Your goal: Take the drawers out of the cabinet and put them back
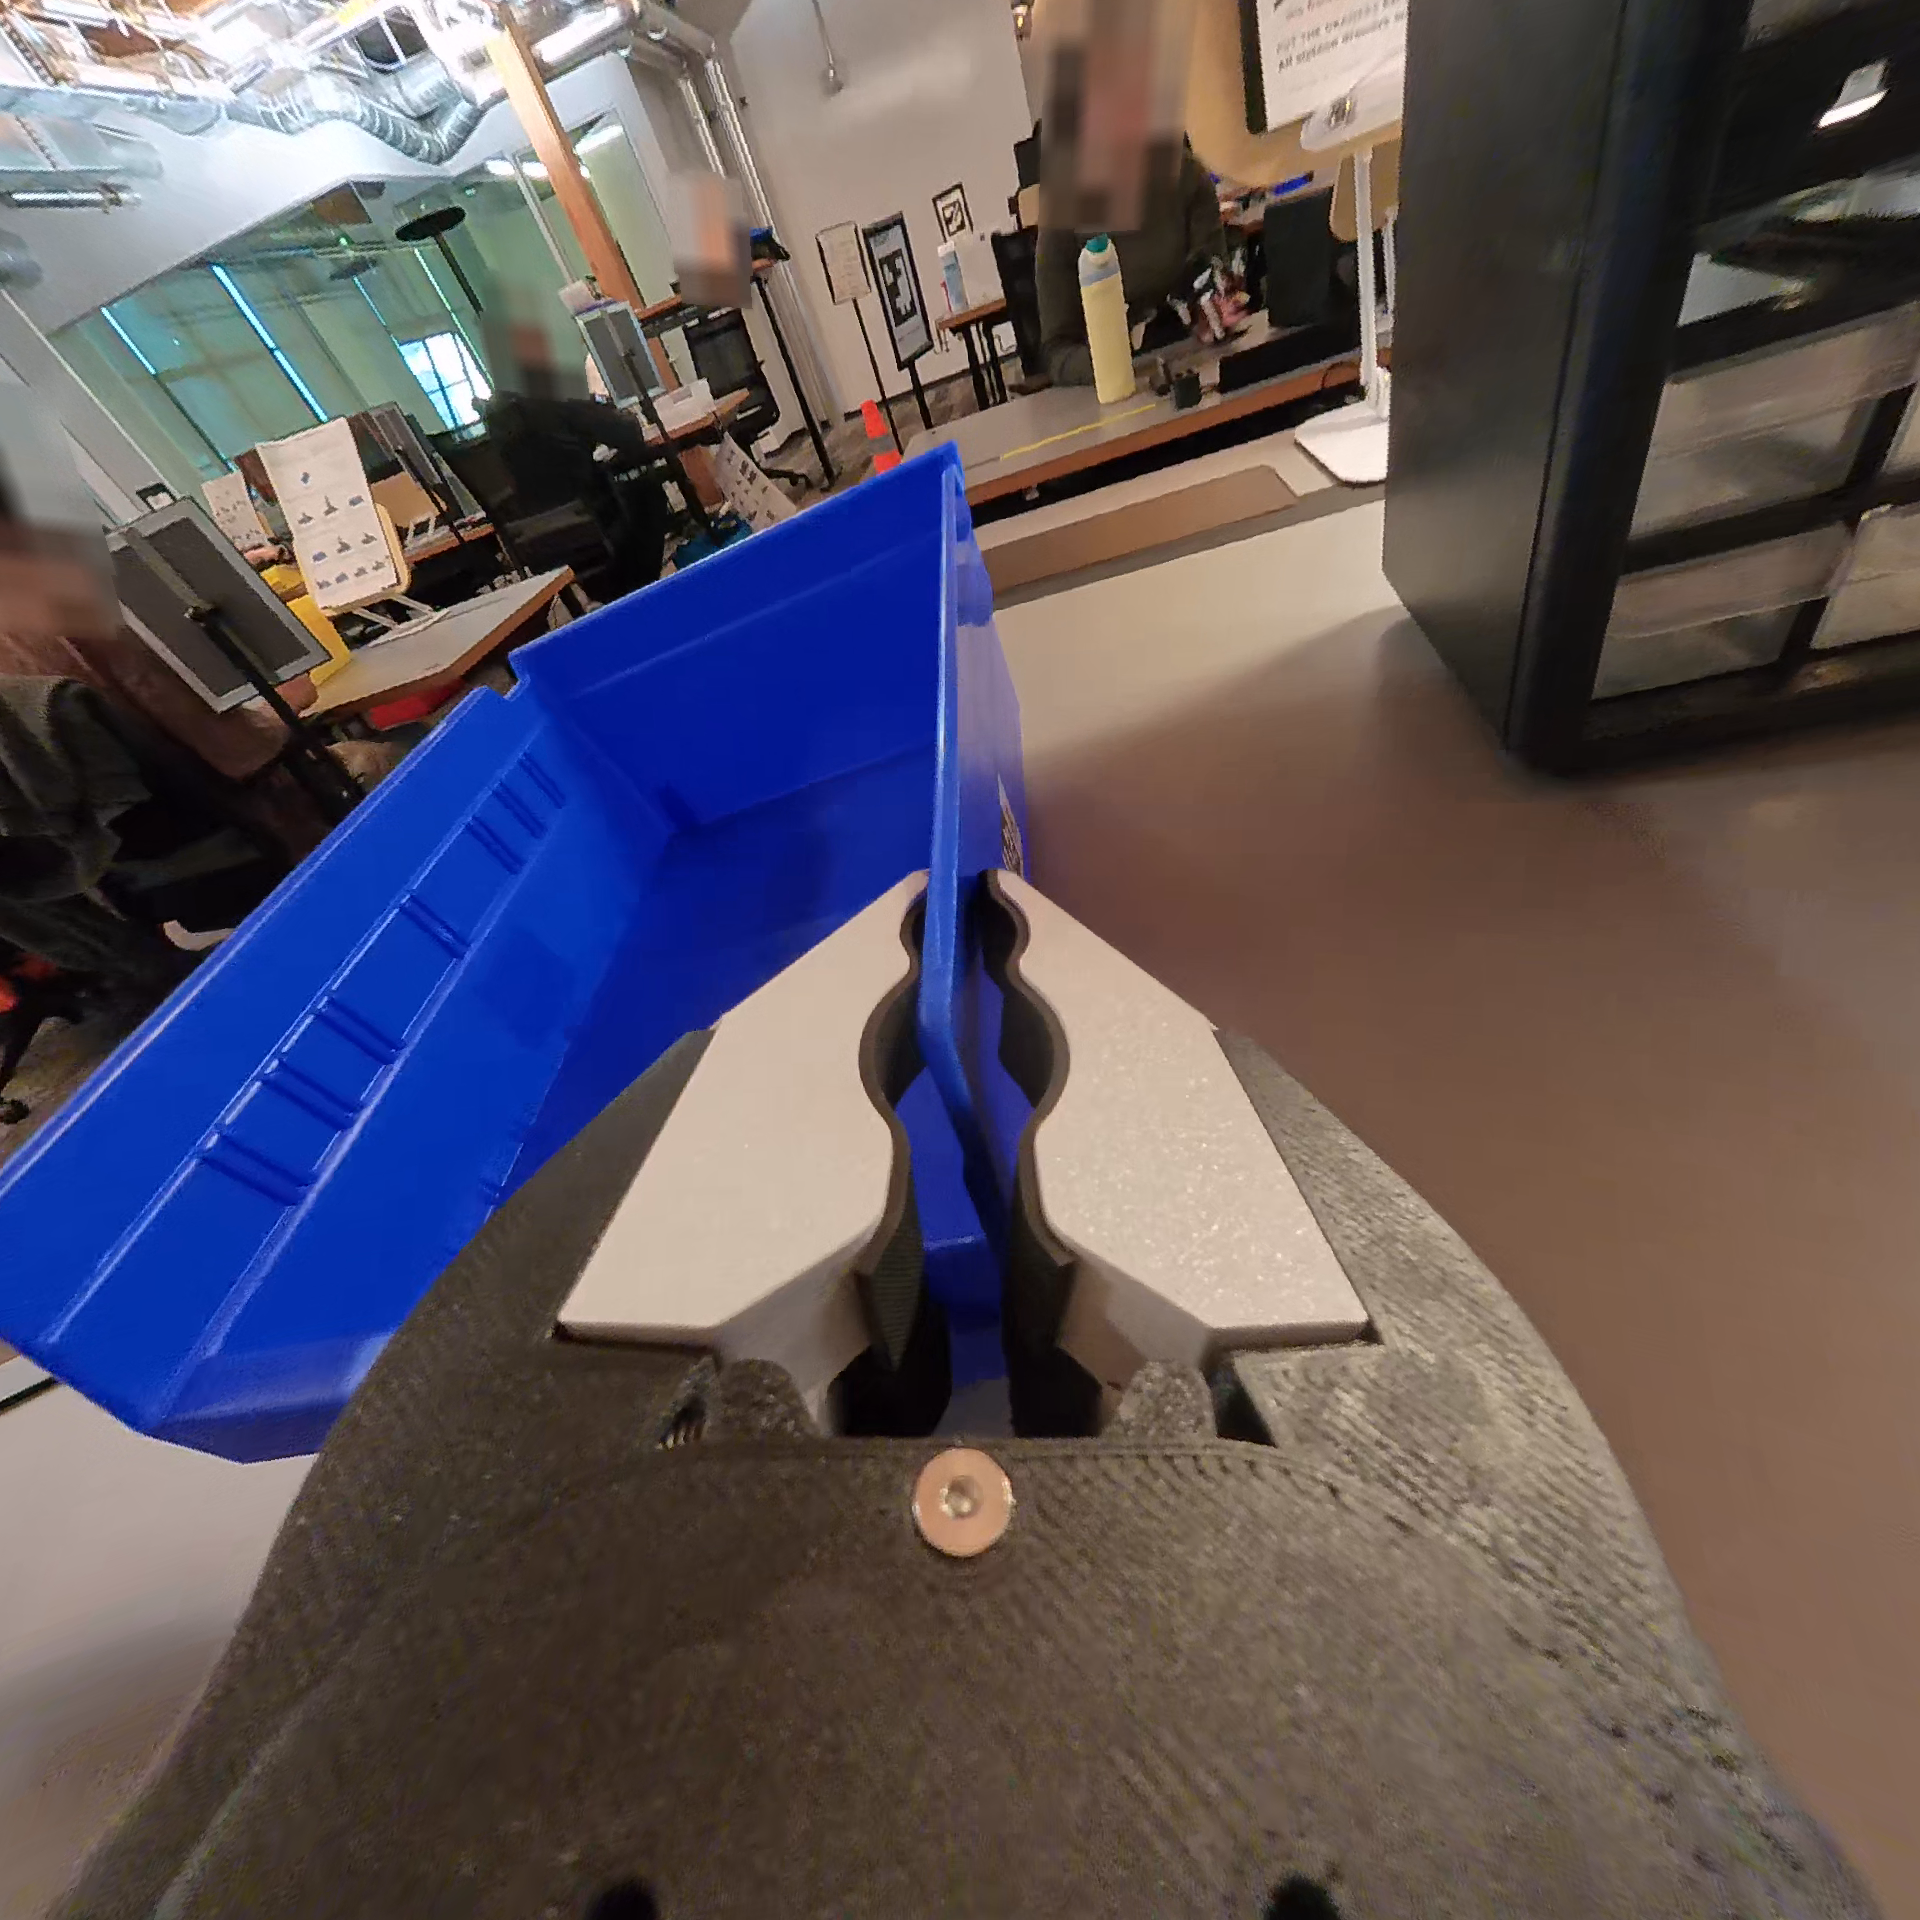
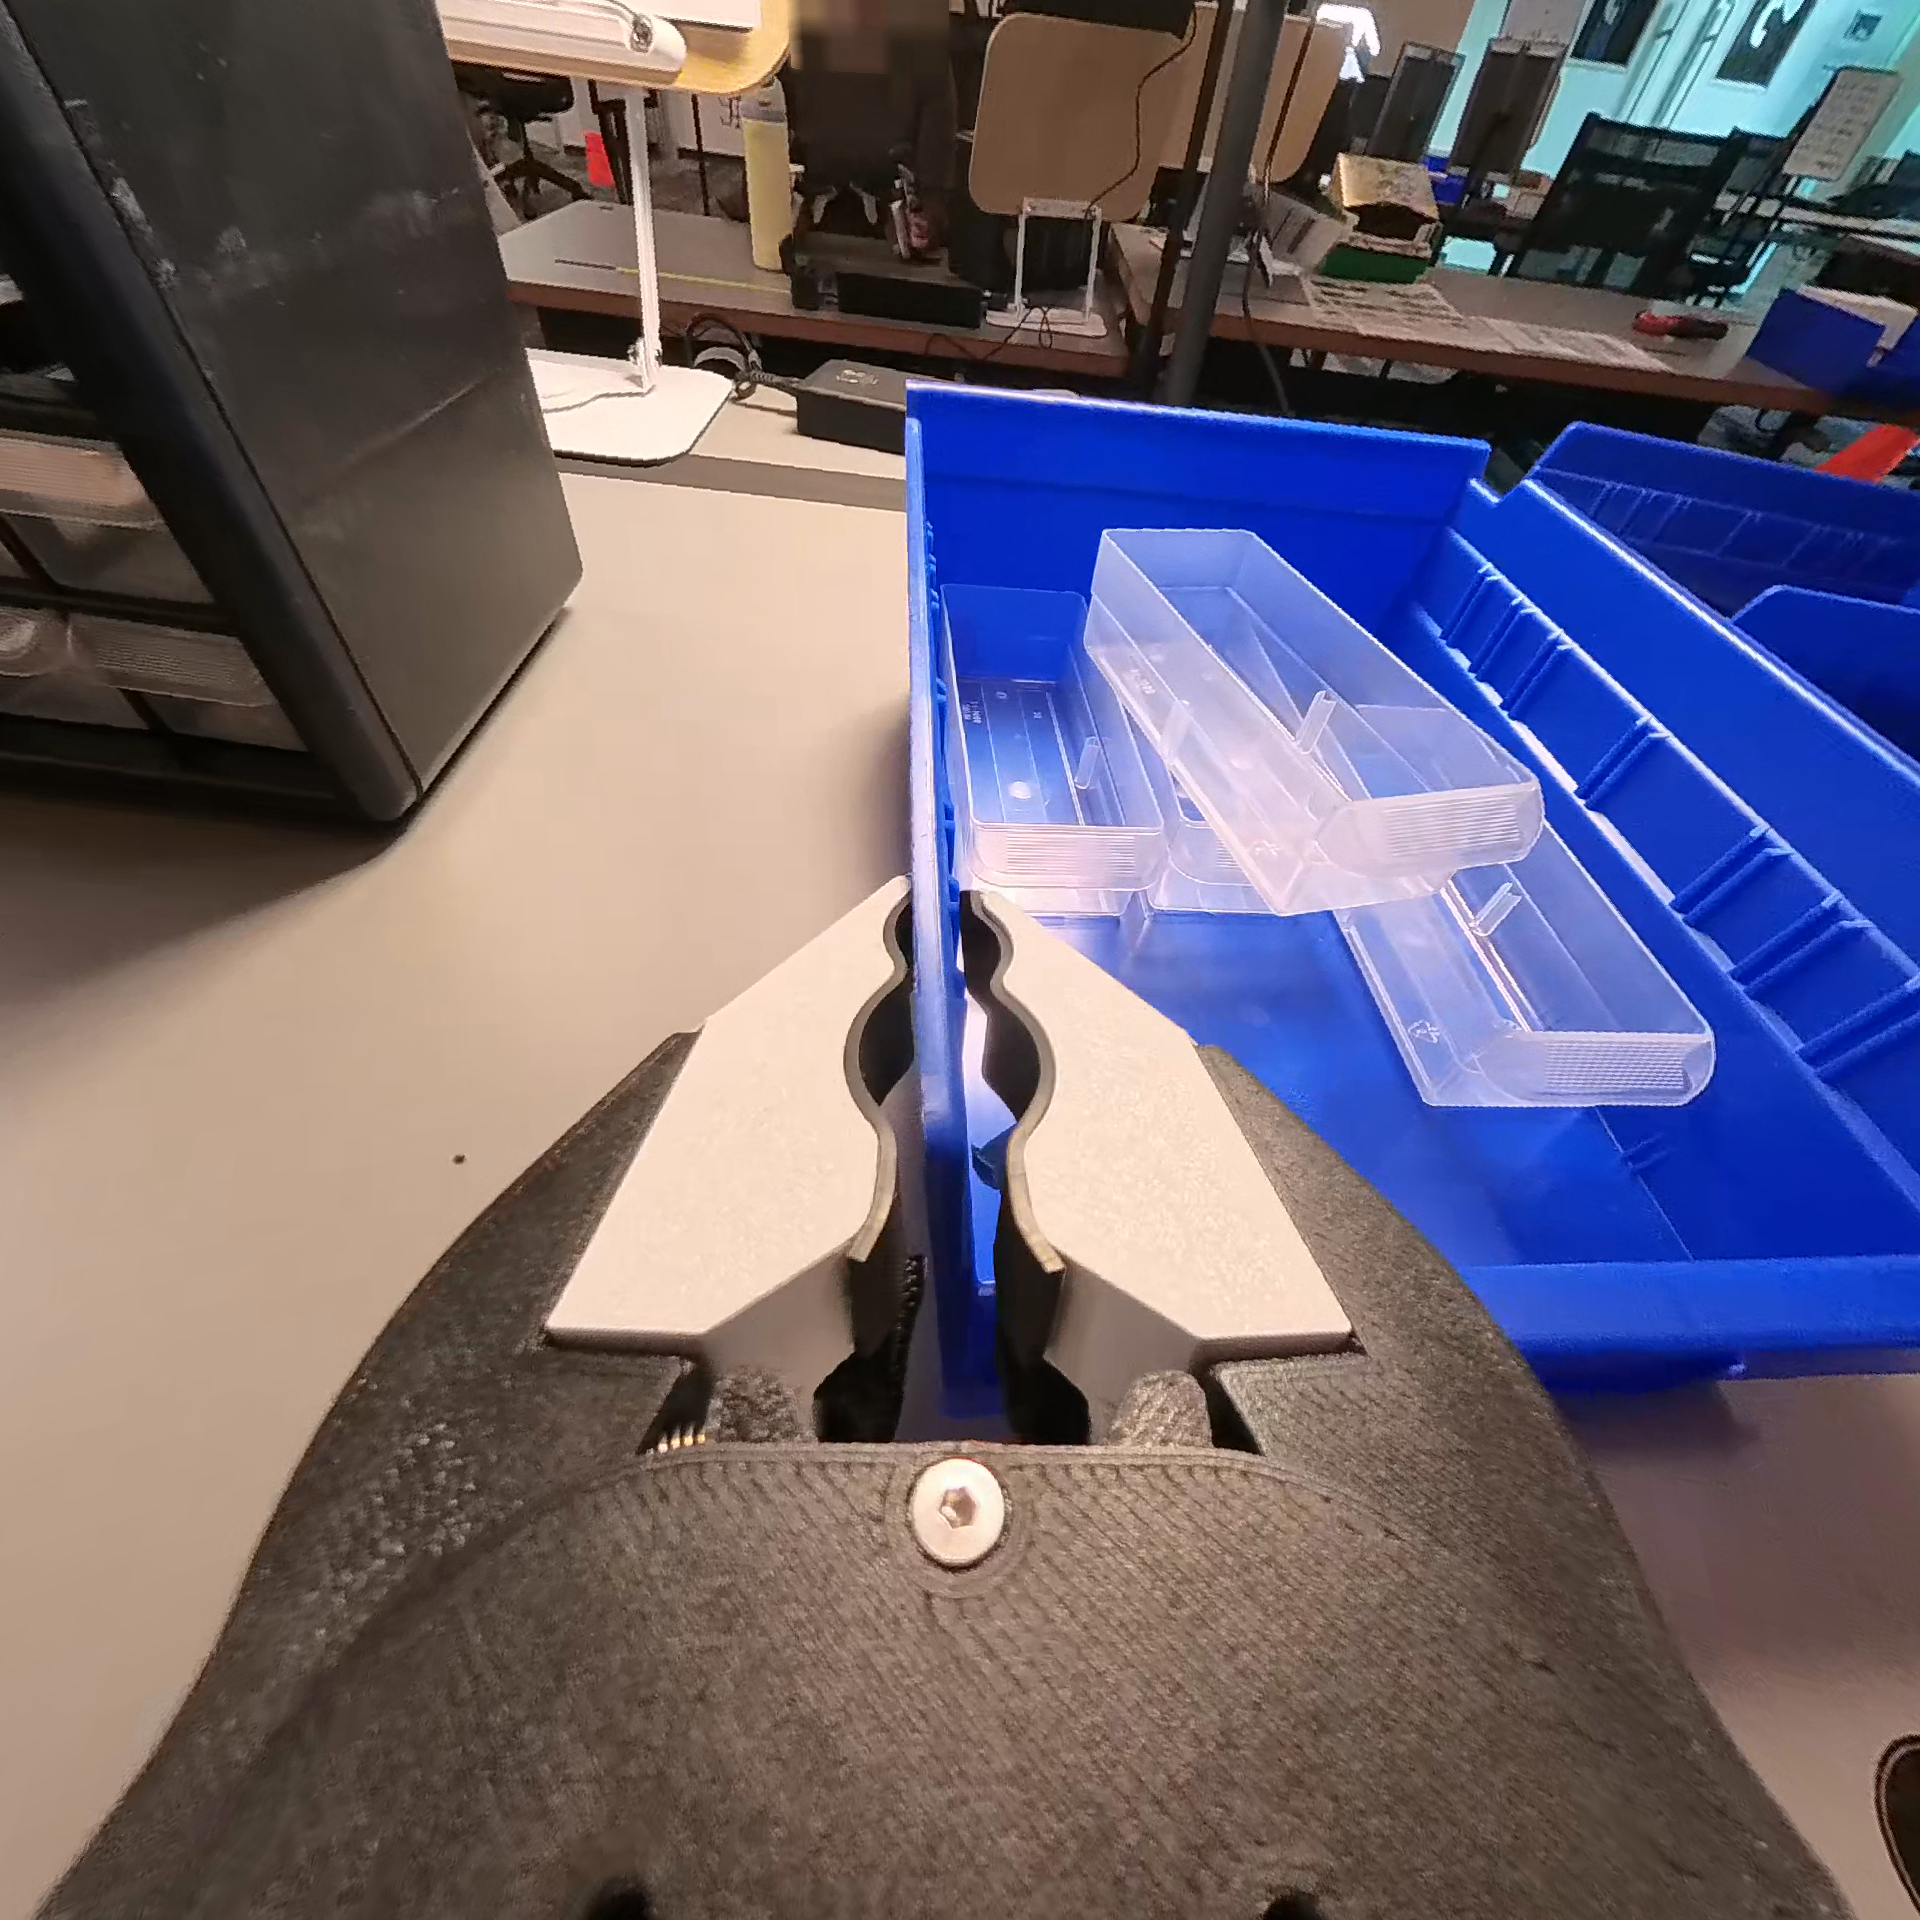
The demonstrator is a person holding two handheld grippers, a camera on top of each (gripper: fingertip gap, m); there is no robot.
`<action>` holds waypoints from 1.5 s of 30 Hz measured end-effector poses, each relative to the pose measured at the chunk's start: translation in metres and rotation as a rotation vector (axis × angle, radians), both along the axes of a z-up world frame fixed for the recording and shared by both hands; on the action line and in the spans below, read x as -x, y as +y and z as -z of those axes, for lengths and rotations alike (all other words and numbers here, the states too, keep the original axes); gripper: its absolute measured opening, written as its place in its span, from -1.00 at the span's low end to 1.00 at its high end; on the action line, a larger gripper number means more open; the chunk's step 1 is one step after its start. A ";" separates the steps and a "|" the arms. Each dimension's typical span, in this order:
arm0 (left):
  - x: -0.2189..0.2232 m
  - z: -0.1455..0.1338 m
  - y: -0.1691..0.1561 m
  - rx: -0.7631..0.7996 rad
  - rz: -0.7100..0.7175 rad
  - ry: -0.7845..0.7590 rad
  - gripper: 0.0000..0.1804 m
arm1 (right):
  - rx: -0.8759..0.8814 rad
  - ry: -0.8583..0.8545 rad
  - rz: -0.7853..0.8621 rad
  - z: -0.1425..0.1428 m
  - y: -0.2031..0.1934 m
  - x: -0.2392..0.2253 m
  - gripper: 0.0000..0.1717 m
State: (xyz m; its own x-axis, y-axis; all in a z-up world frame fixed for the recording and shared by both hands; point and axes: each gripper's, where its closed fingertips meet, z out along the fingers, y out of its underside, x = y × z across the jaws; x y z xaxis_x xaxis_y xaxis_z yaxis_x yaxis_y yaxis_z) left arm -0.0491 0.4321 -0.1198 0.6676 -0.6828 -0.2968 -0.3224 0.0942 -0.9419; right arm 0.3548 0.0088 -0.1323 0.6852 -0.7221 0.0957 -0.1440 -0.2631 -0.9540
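In the left wrist view my left gripper (image 1: 954,883) is shut on the right side wall of an empty blue bin (image 1: 623,831), which hangs tilted over the grey table (image 1: 1351,935). The black drawer cabinet (image 1: 1662,364) stands at the right and holds clear drawers. In the right wrist view my right gripper (image 2: 935,899) is shut on the left wall of another blue bin (image 2: 1195,468) that rests on the table. Three clear plastic drawers lie in it: one along the left wall (image 2: 1049,748), one stacked across the middle (image 2: 1299,717), one nearer (image 2: 1527,997). The cabinet (image 2: 312,364) stands at the left.
More blue bins (image 2: 1714,520) stand to the right of the held one. A white lamp base (image 2: 623,410) and a black power brick (image 2: 847,400) sit at the table's far edge. Desks, chairs and people are behind.
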 end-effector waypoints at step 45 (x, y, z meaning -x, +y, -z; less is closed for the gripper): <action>-0.001 -0.037 -0.049 -0.061 0.191 -0.048 -0.97 | -0.040 -0.058 -0.121 -0.012 -0.004 0.039 -0.97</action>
